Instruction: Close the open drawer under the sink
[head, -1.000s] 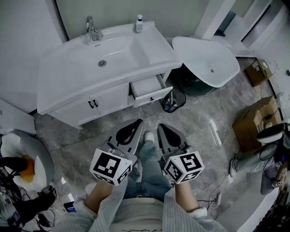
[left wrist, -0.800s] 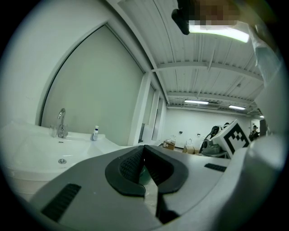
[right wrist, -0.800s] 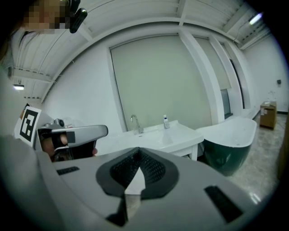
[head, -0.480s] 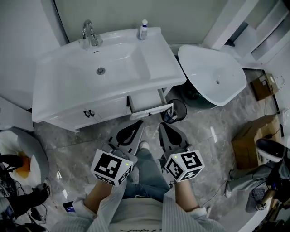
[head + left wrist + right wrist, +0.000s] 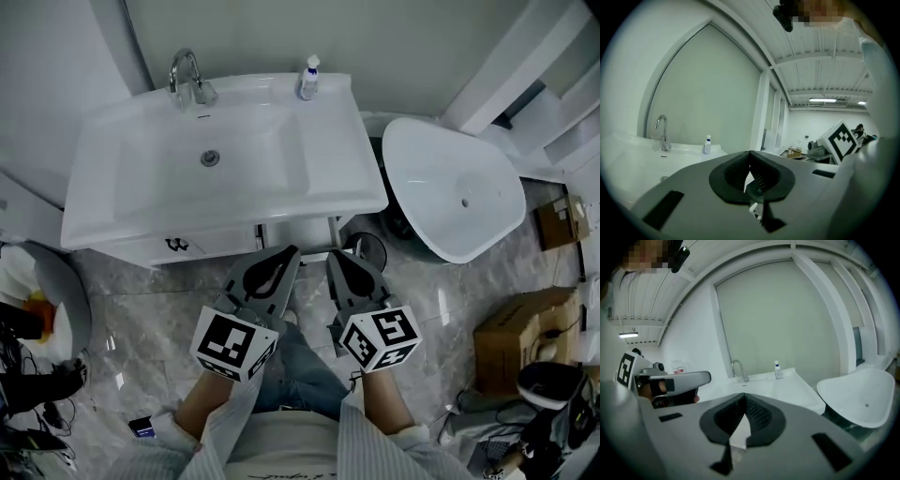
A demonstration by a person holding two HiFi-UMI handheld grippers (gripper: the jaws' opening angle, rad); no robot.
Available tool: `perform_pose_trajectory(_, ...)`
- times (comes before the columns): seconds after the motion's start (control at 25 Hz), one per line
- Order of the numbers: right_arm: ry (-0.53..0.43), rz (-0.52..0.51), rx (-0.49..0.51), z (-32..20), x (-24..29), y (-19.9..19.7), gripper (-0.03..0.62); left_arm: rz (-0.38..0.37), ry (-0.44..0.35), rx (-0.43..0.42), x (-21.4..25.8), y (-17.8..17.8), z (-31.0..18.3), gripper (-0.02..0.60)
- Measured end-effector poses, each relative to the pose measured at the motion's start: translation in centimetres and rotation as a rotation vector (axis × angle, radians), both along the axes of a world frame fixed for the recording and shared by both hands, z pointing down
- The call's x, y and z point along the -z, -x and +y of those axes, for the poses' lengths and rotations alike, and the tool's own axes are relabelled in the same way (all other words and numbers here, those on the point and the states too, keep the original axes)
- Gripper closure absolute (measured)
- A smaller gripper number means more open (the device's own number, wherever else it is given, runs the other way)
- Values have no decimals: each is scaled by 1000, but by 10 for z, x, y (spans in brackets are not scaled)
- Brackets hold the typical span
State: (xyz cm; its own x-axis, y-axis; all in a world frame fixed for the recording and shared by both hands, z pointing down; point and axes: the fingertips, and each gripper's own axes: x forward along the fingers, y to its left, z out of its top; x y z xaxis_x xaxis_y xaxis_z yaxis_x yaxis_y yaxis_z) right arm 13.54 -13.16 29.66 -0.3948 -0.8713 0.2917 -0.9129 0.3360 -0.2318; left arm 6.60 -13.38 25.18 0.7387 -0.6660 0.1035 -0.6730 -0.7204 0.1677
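In the head view the white sink vanity (image 5: 225, 159) fills the upper middle. Just under its front right edge a slice of the open white drawer (image 5: 298, 231) shows; the countertop hides most of it. My left gripper (image 5: 289, 251) and right gripper (image 5: 335, 255) are held side by side, pointing at the drawer, tips close in front of it and apart from it as far as I can tell. Both are shut with nothing between the jaws. The left gripper (image 5: 750, 154) and right gripper (image 5: 744, 395) each see the faucet and sink over their closed tips.
A faucet (image 5: 191, 79) and a soap bottle (image 5: 307, 77) stand at the back of the sink. Cabinet door handles (image 5: 176, 246) sit left of the drawer. A dark bin (image 5: 367, 249) and a white tub (image 5: 455, 187) lie to the right. A cardboard box (image 5: 516, 342) lies on the floor at the right.
The view has moved closer to the vanity, so the countertop now covers most of the drawer. Both grippers have stayed shut and side by side.
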Motion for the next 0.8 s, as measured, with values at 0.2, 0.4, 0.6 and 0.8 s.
perform_pose_trajectory(0.2, 3, 11, 52, -20, -6, -11, 585, -10, 10, 56, -8, -9, -18, 566)
perform_pose_trajectory(0.4, 12, 8, 59, -29, -14, -19, 583, -33, 17, 78, -21, -15, -27, 566)
perform_pose_trajectory(0.6, 29, 10, 43, -33, -25, -24, 583, -56, 14, 74, -32, -15, -31, 566)
perform_pose_trajectory(0.8, 32, 6, 34, -28, -32, -26, 583, -59, 16, 77, -38, -15, -30, 566)
